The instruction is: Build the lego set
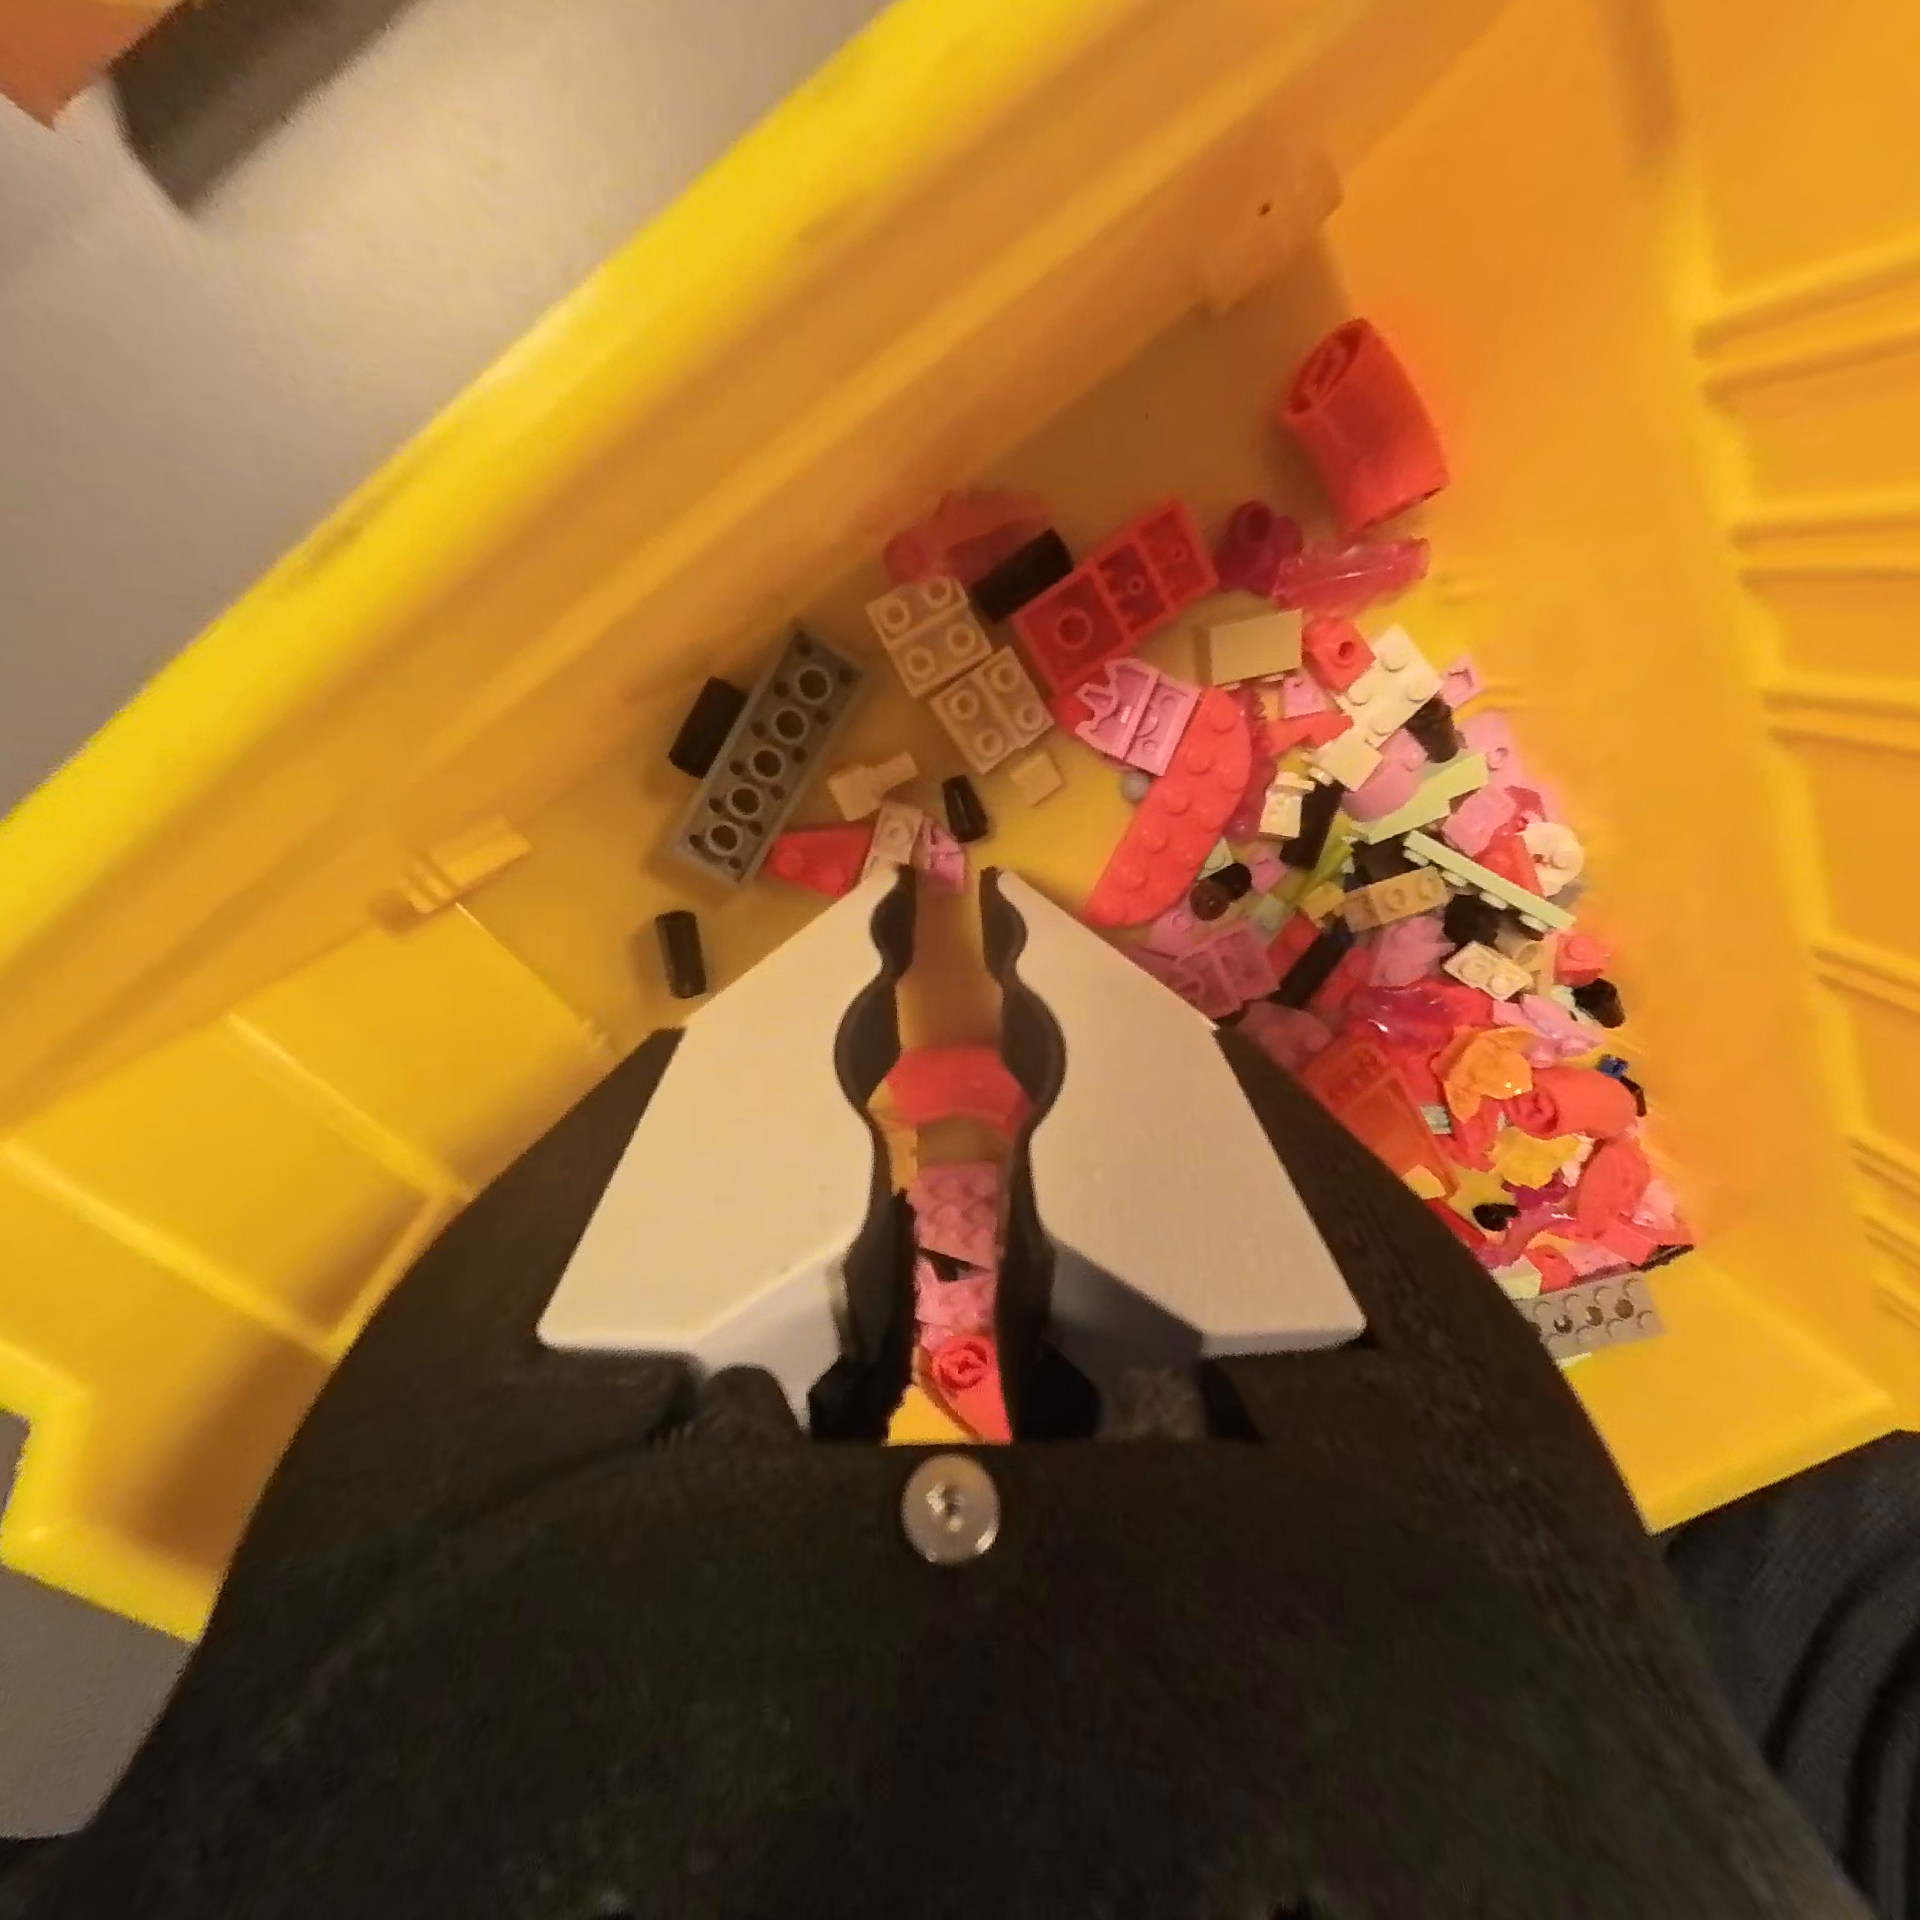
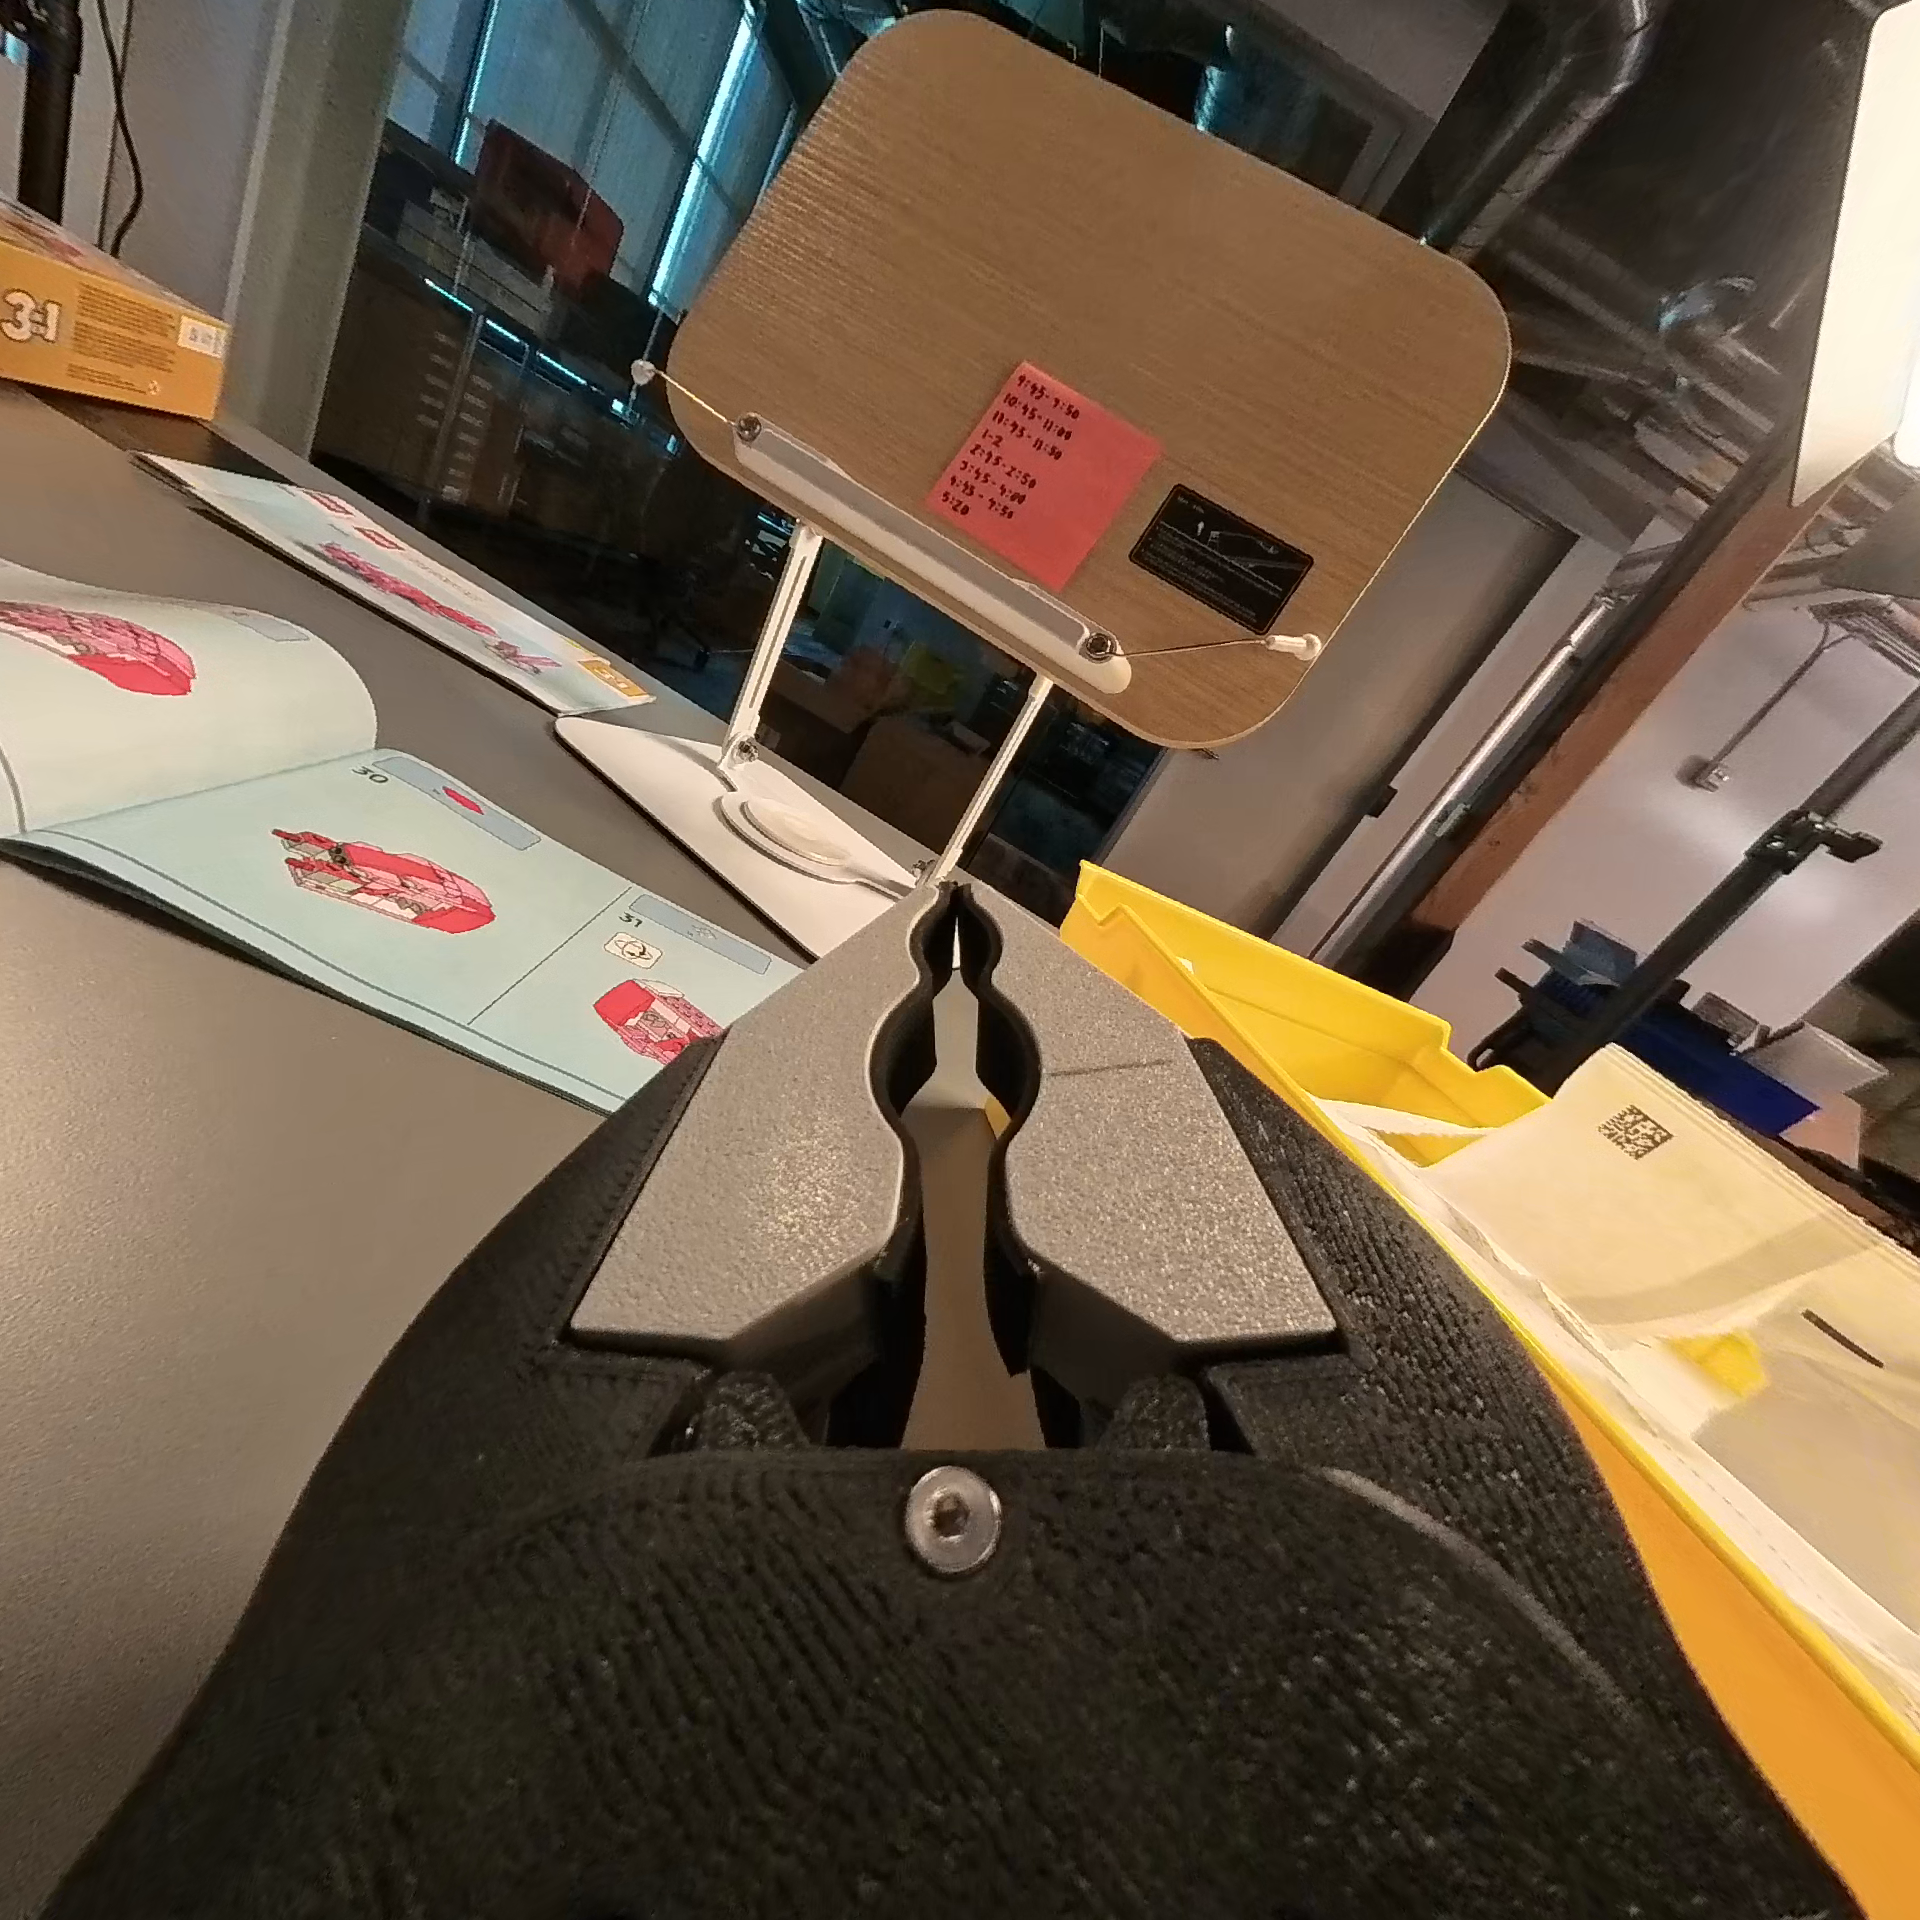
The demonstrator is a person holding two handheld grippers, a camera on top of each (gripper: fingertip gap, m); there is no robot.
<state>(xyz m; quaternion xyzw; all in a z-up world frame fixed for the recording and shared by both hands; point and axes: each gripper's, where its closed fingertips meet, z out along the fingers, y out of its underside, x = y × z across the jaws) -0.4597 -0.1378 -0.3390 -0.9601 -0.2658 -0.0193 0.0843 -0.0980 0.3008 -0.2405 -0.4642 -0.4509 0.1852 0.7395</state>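
The left tongs (image 1: 948, 881) reach down into a yellow bin (image 1: 540, 540), their white fingers (image 1: 821, 966) standing a little apart with nothing pressed between them. Just past the tips lies a small pink brick (image 1: 943, 854), close to the left tip, though whether it touches cannot be told. Beside it sit a small white brick (image 1: 896, 831), a black cone piece (image 1: 964, 808) and a red wedge plate (image 1: 816, 862); a long grey brick (image 1: 764, 758) lies farther left, and a dense heap of red, pink and pale green pieces (image 1: 1455, 935) fills the bin's right side. The right tongs (image 2: 951, 894) hang above a dark surface (image 2: 208, 1143) with their grey fingers (image 2: 831, 1091) closed tip to tip on nothing. To their left lies an open instruction booklet (image 2: 343, 894); ahead stands a wooden book stand (image 2: 1091, 312) bearing a pink sticky note (image 2: 1039, 473); to the right is a yellow bin (image 2: 1299, 997) holding clear bags (image 2: 1662, 1247).
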